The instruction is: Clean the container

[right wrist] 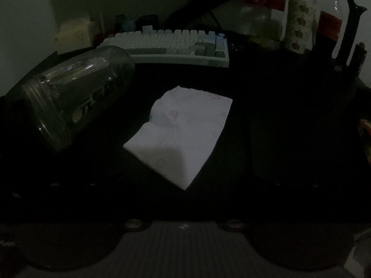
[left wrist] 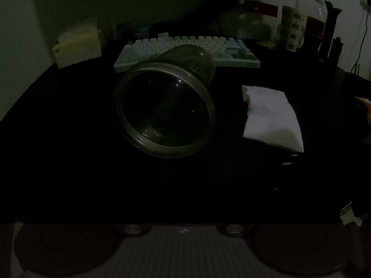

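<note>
The scene is very dark. A clear glass jar point(left wrist: 164, 106) lies on its side on the black desk, its open mouth toward my left camera. It also shows at the left of the right wrist view point(right wrist: 69, 97), with dark lettering on its wall. A folded white paper towel point(left wrist: 271, 118) lies flat to the jar's right, and sits centred in the right wrist view point(right wrist: 183, 136). Both grippers' fingers are lost in the dark. Only the grey gripper bodies show at the bottom of each view. Neither gripper touches the jar or the towel.
A white keyboard point(left wrist: 185, 51) point(right wrist: 169, 46) lies behind the jar and towel. A pale box point(left wrist: 76, 46) stands at the back left. Bottles with red labels point(right wrist: 264, 2), a patterned cup point(right wrist: 299, 25) and dark tools point(right wrist: 350, 30) crowd the back right.
</note>
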`<state>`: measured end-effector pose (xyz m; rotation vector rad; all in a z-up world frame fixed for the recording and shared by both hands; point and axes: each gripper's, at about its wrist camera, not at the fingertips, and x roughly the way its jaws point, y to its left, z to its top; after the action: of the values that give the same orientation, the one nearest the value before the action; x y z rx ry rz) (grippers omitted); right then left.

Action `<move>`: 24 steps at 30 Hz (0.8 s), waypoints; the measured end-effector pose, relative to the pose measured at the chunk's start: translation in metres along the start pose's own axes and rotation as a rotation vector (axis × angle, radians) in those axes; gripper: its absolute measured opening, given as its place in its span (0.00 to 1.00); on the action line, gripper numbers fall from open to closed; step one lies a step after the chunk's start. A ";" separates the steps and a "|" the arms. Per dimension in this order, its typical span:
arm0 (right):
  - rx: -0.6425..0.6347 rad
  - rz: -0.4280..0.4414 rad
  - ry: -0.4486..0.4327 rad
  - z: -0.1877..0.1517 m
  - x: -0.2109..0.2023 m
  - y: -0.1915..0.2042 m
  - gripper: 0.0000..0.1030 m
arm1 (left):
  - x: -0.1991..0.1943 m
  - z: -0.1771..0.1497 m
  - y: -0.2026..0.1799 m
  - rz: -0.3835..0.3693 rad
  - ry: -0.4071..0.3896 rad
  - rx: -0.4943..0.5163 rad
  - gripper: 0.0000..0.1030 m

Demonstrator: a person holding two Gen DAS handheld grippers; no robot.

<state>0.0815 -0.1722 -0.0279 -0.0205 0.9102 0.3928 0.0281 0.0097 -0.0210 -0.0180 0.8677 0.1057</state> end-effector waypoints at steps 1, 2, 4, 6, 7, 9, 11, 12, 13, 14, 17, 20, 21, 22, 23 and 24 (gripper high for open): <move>-0.001 0.000 0.001 0.000 0.000 0.000 1.00 | 0.000 0.000 0.000 0.001 0.000 -0.001 1.00; -0.002 0.000 0.002 0.000 0.000 0.000 1.00 | 0.000 0.000 0.000 0.002 0.000 -0.002 1.00; -0.002 0.000 0.004 0.000 0.000 0.000 1.00 | 0.000 0.000 0.000 0.002 -0.001 -0.001 1.00; -0.003 0.000 0.007 0.000 0.000 0.000 1.00 | 0.000 0.000 0.000 0.002 0.000 -0.002 1.00; -0.003 0.000 0.009 0.000 0.000 0.000 1.00 | 0.000 0.000 0.000 0.002 0.000 -0.003 1.00; -0.002 -0.001 0.011 0.000 0.000 0.000 1.00 | 0.000 0.000 0.000 0.001 0.001 -0.005 1.00; -0.004 -0.001 0.013 0.000 0.000 0.000 1.00 | 0.000 0.000 0.000 0.000 0.001 -0.007 1.00; -0.004 -0.001 0.013 0.000 0.000 0.000 1.00 | 0.000 0.000 0.000 0.000 0.001 -0.006 1.00; -0.005 -0.002 0.014 0.000 0.000 0.000 1.00 | 0.000 -0.001 0.000 0.000 0.000 -0.005 1.00; -0.005 -0.001 0.014 0.000 0.000 0.000 1.00 | 0.000 -0.001 0.001 -0.001 0.000 -0.006 1.00; -0.005 -0.001 0.016 0.000 0.000 0.000 1.00 | -0.001 -0.001 0.001 -0.001 -0.001 -0.006 1.00; -0.004 -0.003 0.019 0.002 -0.001 0.001 1.00 | -0.001 -0.001 0.001 -0.001 0.000 -0.006 1.00; -0.004 -0.004 0.019 0.002 -0.001 0.001 1.00 | -0.001 -0.001 0.001 0.000 0.000 -0.006 1.00; -0.004 -0.004 0.019 0.002 0.000 0.001 1.00 | 0.000 0.000 -0.001 0.001 0.001 -0.010 1.00; -0.003 -0.004 0.019 0.002 0.000 0.001 1.00 | 0.000 0.000 -0.001 0.002 0.000 -0.012 1.00; -0.003 -0.003 0.019 0.002 0.000 0.001 1.00 | 0.000 0.000 -0.001 0.002 0.000 -0.012 1.00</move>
<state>0.0829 -0.1706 -0.0263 -0.0287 0.9281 0.3914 0.0277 0.0090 -0.0209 -0.0286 0.8675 0.1134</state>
